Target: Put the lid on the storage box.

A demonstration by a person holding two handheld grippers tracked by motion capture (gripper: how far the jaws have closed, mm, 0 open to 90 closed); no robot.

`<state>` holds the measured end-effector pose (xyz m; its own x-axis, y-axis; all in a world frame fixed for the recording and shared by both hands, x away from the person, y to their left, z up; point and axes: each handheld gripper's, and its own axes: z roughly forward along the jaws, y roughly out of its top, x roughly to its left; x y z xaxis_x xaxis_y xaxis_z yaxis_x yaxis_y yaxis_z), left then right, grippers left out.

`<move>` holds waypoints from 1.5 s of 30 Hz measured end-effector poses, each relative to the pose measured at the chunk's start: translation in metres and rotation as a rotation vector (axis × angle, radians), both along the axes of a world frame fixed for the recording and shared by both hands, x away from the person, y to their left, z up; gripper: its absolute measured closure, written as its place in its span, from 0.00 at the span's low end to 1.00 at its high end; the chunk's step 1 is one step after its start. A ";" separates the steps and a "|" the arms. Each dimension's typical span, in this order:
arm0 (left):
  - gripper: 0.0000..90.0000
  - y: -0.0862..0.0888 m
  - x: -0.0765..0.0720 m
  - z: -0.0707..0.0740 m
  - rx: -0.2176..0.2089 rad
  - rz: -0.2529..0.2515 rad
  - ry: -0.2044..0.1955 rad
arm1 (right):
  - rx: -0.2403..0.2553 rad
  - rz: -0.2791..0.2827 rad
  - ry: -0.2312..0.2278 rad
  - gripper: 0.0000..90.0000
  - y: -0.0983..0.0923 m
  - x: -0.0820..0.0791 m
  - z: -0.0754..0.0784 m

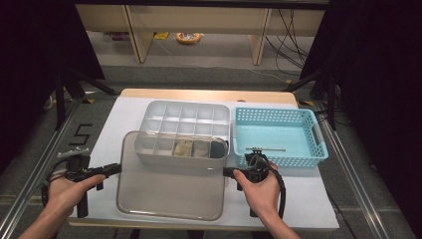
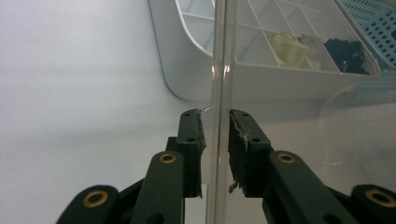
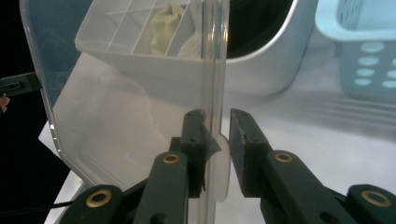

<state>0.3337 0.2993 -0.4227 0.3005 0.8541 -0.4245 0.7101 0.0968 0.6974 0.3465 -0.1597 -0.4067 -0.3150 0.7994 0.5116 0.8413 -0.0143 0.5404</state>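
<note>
Clear plastic is the thing in play: from the high view, a transparent lid (image 1: 169, 186) hangs between the two hands, its far edge over the front row of the white compartment box (image 1: 184, 130), its near edge toward the person. Its long axis runs left to right, so each hand has one short edge. The left gripper (image 1: 115, 169) meets the left rim, the right gripper (image 1: 228, 172) the right rim; both forearms come in low and level, jaws pointing inward at each other. A turquoise basket (image 1: 278, 135) sits just beside the box.

From the left gripper view, the lid's rim (image 2: 217, 116) stands edge-on between the jaws; a sliver of gap shows on both sides, so I cannot tell if they pinch it.

From the right gripper view, the rim (image 3: 214, 93) runs upright between the jaws, touching the left pad (image 3: 198, 140), clear of the other: a loose hold at best.
</note>
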 end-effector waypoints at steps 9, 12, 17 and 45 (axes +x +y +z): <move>0.82 -0.001 0.008 0.013 -0.021 -0.007 -0.034 | 0.016 -0.022 -0.017 0.85 -0.003 0.007 0.015; 0.82 -0.001 0.012 0.016 -0.015 0.002 -0.029 | 0.033 -0.023 -0.024 0.85 -0.002 0.010 0.019; 0.82 -0.002 0.019 0.017 -0.016 0.002 -0.029 | 0.025 -0.032 -0.025 0.85 -0.002 0.016 0.024; 0.82 -0.009 0.064 0.037 0.012 -0.010 -0.040 | 0.029 -0.055 -0.049 0.85 -0.008 0.052 0.032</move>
<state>0.3980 0.2906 -0.3860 0.3256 0.8559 -0.4019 0.6825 0.0814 0.7263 0.3988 -0.1680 -0.3743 -0.2957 0.8016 0.5195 0.8115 -0.0761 0.5794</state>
